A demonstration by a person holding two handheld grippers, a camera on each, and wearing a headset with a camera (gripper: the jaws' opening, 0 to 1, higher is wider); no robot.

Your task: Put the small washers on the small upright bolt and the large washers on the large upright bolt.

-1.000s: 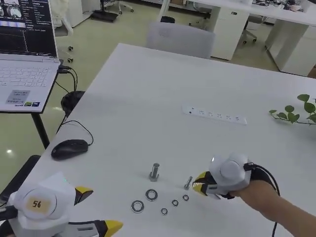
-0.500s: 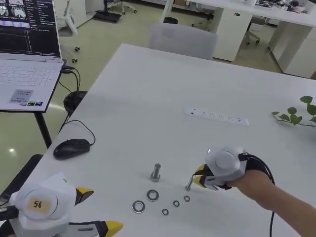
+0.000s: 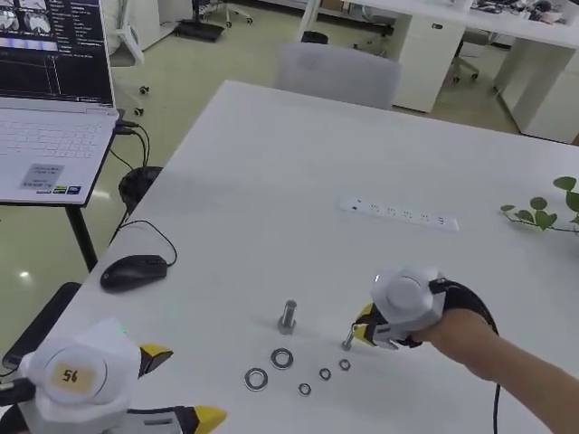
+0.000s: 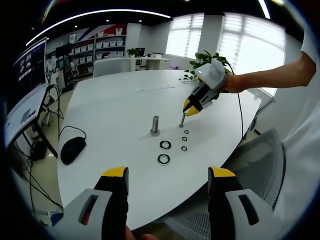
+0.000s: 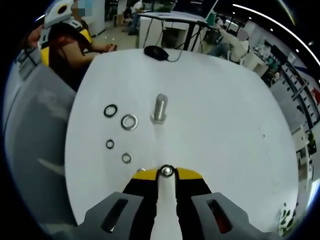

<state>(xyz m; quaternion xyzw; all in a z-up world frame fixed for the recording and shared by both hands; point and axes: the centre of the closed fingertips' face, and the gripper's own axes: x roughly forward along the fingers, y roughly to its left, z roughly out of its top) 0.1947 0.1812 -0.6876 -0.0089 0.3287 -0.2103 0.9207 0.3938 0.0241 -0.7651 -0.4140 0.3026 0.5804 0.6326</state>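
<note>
A white table (image 3: 271, 181) is stretching across an office, with a grey chair (image 3: 336, 74) sitting at its far edge. A power strip (image 3: 398, 214) is lying toward the far right, and a plant (image 3: 552, 212) is leaning in from the right edge. At the left, a mouse (image 3: 134, 270) is resting on the table, and a laptop (image 3: 45, 136) is standing open on a separate stand beyond it.

The large bolt (image 3: 288, 316) is standing upright near the table's near edge, with the small bolt (image 3: 347, 339) standing just to its right. 2 large washers (image 3: 281, 359) are lying flat just nearer than the large bolt. 3 small washers (image 3: 325, 373) are lying to their right, close to the small bolt. Neither bolt is carrying a washer.

The right gripper (image 3: 362, 330) is reaching in from the right. In the right gripper view its jaws are sitting drawn in on either side of the small bolt's top, seemingly pinching it.

The left gripper (image 4: 167, 180) is hovering at the near left corner, well apart from the bolts. Its jaws are standing wide apart and carrying nothing.
</note>
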